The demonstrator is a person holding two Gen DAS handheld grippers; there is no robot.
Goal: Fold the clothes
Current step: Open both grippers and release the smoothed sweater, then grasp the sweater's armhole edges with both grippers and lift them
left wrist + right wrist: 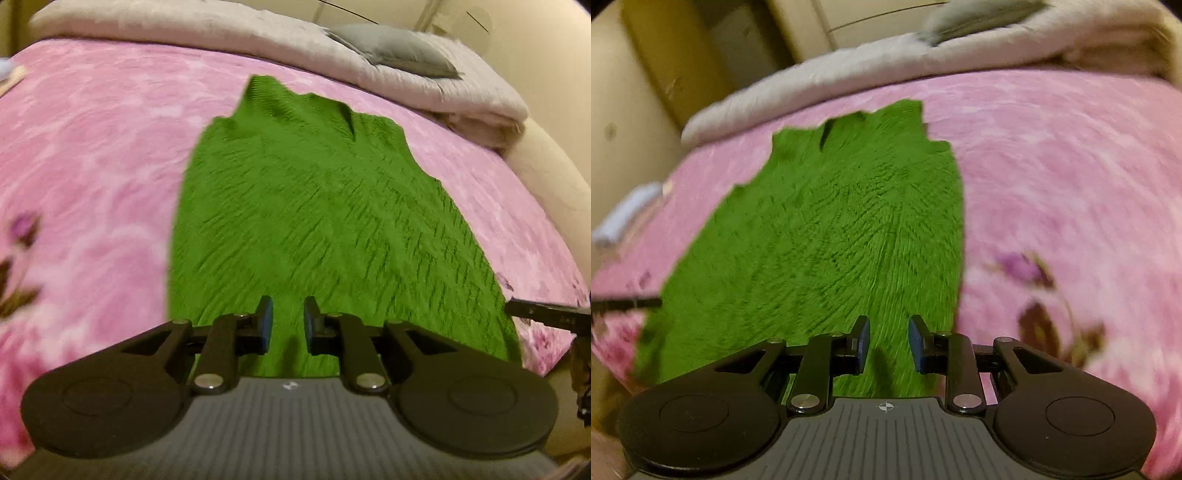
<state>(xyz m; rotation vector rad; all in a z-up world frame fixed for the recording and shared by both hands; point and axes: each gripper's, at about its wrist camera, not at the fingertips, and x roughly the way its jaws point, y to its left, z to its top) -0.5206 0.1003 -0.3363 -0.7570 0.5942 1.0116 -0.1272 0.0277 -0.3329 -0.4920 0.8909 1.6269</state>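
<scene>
A green knitted sleeveless sweater (pixel 314 221) lies spread flat on a pink floral bedspread (pixel 92 147), its V-neck toward a folded grey quilt (pixel 221 33) and a grey pillow (pixel 399 50). The left gripper (pixel 288 325) and the right gripper (pixel 888 343) hover over its hem, jaws parted, holding nothing.

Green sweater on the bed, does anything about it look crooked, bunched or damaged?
Nothing stands out. The green sweater lies spread flat on the pink blanket, collar at the far end. Both grippers, left and right, are open above its near hem.
</scene>
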